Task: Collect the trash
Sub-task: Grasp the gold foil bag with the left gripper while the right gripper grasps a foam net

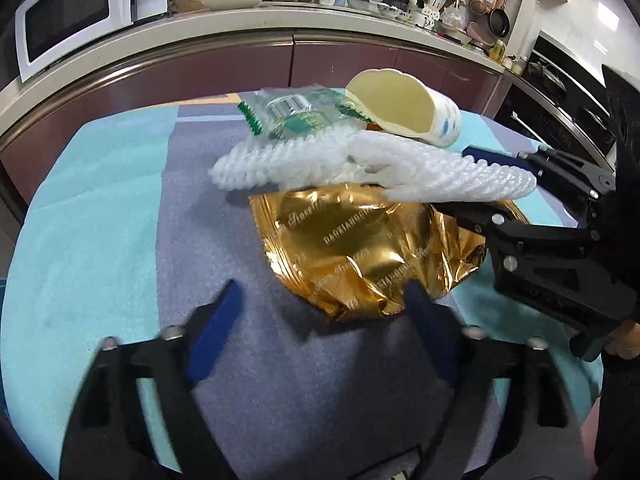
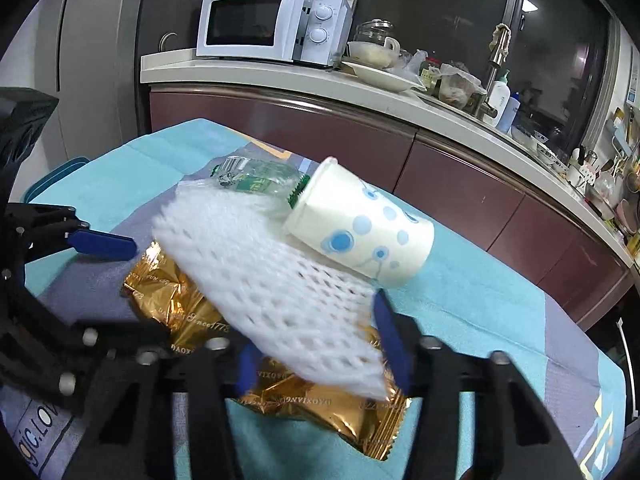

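A trash pile lies on the teal-and-grey tablecloth (image 1: 80,220). A white foam net (image 1: 360,164) (image 2: 272,280) rests across a gold foil wrapper (image 1: 360,248) (image 2: 320,412). Behind them a clear green-printed wrapper (image 1: 296,114) (image 2: 256,178) sits beside a tipped paper cup with blue dots (image 1: 404,108) (image 2: 360,232). My right gripper (image 2: 318,352) (image 1: 452,180) comes in from the right, its blue pads pressed on the net's near end. My left gripper (image 1: 322,320) is open at the gold wrapper's near edge. Only its right pad (image 1: 424,320) touches the foil.
A kitchen counter curves behind the table, with a white microwave (image 1: 72,12) (image 2: 272,20), plates and bottles on it. Dark cabinet fronts stand below and a built-in oven (image 1: 560,100) at the right. A blue bin rim (image 2: 56,176) shows past the table's left edge.
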Demonstrator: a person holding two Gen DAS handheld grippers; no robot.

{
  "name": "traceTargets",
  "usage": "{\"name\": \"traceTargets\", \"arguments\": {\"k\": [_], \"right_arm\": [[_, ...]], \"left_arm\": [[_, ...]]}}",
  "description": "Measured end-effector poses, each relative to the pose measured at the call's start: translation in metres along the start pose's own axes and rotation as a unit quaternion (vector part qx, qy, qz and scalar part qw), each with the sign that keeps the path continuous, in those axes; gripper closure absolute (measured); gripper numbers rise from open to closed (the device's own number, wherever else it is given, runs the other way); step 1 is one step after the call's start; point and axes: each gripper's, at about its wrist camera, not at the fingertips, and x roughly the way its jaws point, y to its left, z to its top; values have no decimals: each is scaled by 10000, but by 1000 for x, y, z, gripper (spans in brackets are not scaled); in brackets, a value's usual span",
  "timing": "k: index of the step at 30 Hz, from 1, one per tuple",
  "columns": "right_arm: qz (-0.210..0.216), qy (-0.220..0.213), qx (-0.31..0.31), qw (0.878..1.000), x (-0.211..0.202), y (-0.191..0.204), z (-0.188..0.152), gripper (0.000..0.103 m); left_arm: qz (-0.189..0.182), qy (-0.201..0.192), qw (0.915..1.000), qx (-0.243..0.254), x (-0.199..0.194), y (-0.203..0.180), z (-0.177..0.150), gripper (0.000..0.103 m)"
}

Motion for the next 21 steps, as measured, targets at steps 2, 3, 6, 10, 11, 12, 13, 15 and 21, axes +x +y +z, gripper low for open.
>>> {"name": "traceTargets", "arguments": {"k": [2, 3, 6, 10, 11, 12, 13, 15, 21], "right_arm": [[67, -9, 60, 10000, -1, -1, -1, 73], [86, -18, 77, 9999, -1, -2, -1, 80], [192, -25, 129, 9997, -3, -3, -4, 92], [144, -93, 131, 9998, -9, -3, -4, 87], [151, -167, 150, 9996, -12, -3, -4, 82], [198, -183, 147, 9995, -14, -3, -3, 83], [193, -179, 122, 9996, -15, -2, -3, 87], [174, -154, 91, 9997, -14, -1, -3, 94], [201, -203, 110, 9995, -18, 0, -4, 98]], "left_arm": [[-60, -13, 10000, -37, -1, 2, 1, 47], [-112, -22, 9999, -81, -3, 4, 1, 54], [-174, -62, 9997, -155, -3, 7, 1, 65], [-241, -60, 9993, -287, -4, 10, -1, 61], [-287, -64, 9991, -306, -5, 11, -1, 61], [-308, -65, 9991, -284, -5, 11, -2, 65], [-342, -47, 9992, -211, -3, 10, -2, 75], [-362, -87, 9990, -255, -3, 11, 0, 76], [-575, 15, 9977, -361, 2, 13, -1, 94]]}}
